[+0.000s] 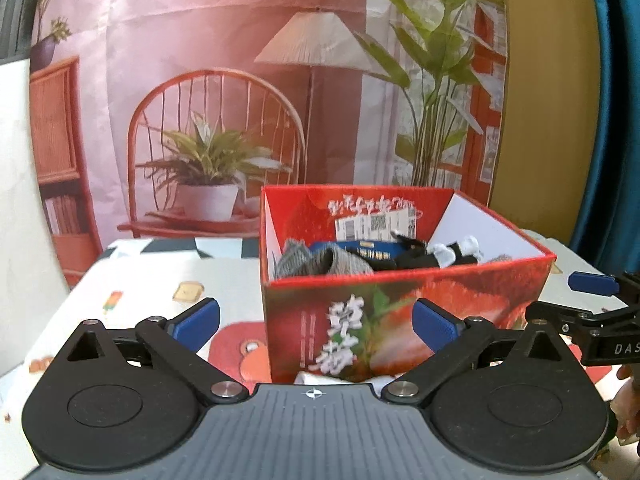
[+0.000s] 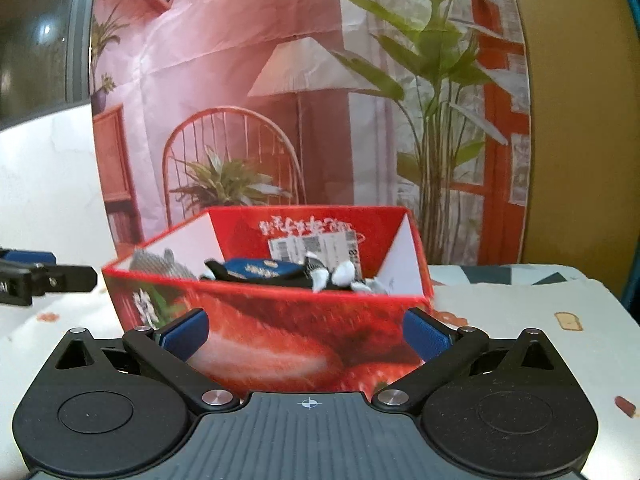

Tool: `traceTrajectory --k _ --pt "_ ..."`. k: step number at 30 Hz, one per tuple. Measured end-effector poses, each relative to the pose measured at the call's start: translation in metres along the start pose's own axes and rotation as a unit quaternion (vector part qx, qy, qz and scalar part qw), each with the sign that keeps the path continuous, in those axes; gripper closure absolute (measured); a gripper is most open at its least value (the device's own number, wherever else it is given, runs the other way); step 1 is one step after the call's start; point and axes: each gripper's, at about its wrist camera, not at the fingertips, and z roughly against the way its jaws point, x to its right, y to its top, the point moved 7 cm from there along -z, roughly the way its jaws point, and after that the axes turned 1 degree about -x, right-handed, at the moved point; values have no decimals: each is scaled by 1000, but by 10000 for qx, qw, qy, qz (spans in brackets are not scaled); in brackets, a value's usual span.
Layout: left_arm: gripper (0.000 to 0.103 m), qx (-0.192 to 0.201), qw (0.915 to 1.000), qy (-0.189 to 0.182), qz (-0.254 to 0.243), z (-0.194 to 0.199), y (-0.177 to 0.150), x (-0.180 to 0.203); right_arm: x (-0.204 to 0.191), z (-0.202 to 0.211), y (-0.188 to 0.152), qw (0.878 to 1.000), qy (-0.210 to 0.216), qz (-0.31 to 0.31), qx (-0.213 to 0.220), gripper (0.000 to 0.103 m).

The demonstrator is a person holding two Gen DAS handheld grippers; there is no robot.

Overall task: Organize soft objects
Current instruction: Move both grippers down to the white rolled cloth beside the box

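A table covered in a pale cloth (image 1: 132,276) printed with small cartoon food shapes carries an open red box (image 1: 400,304), its walls printed with strawberries and white flowers. The box stands toward the far edge of the table, in front of a large backdrop (image 1: 240,80) picturing a pink room with a chair, a lamp and potted plants; a yellow wall and a teal curtain show past the backdrop's right side. Inside the box lie the soft things: a grey knitted piece (image 1: 316,262) at the left wall, a dark blue item with gold lettering (image 2: 260,270) in the middle, and a black piece with white parts (image 2: 336,278) toward the right; their lower parts are hidden by the near wall, and motion blur makes their exact kinds hard to tell. A white printed label (image 1: 376,226) sticks to the far inner wall. The left gripper (image 1: 316,320) and the right gripper (image 2: 306,334) both hover before the near wall with jaws spread wide and nothing between the blue pads. The box's base is cut off behind both grippers.
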Motion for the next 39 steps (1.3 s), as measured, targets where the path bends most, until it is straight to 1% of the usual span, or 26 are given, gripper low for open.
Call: traceTrajectory --k 8,13,17,20,25,28,30,32,33,35,36,37,39 --pt "0 -313 9992 145 205 -8 -31 -3 12 2 -37 9992 -159 -306 -219 0" --pt "0 -431 9984 224 290 -10 -45 -7 17 4 -53 9987 -223 -340 -300 0" --pt "0 -417 9980 281 375 -8 -48 -10 18 8 -56 9988 -230 -344 -245 1" --pt "0 -391 9979 318 402 -5 -49 -10 18 6 -57 9986 -231 -370 -286 1" --pt "0 -477 9971 326 491 -8 -57 -11 11 5 -57 9991 -191 -223 -292 1" --pt "0 -521 9970 291 503 -10 -60 -11 11 6 -56 9991 -173 -244 -300 1" --pt "1 -536 9968 278 521 -11 -61 -11 13 8 -54 9988 -182 -306 -327 4" --pt "2 -565 9964 267 567 -13 -61 -13 20 11 -49 9985 -242 -388 -307 12" --pt "5 -599 9960 266 600 -16 -61 -14 25 12 -46 9981 -305 -436 -295 14" --pt "12 -693 9950 229 684 -23 -59 -16 35 12 -42 9971 -377 -561 -339 27" --pt "16 -745 9944 214 721 -27 -59 -17 40 10 -42 9966 -368 -631 -391 30" --pt "17 -796 9937 199 767 -32 -59 -18 44 7 -42 9958 -363 -695 -477 37" --pt "17 -862 9923 204 865 -40 -60 -20 50 -3 -46 9932 -343 -828 -739 41"
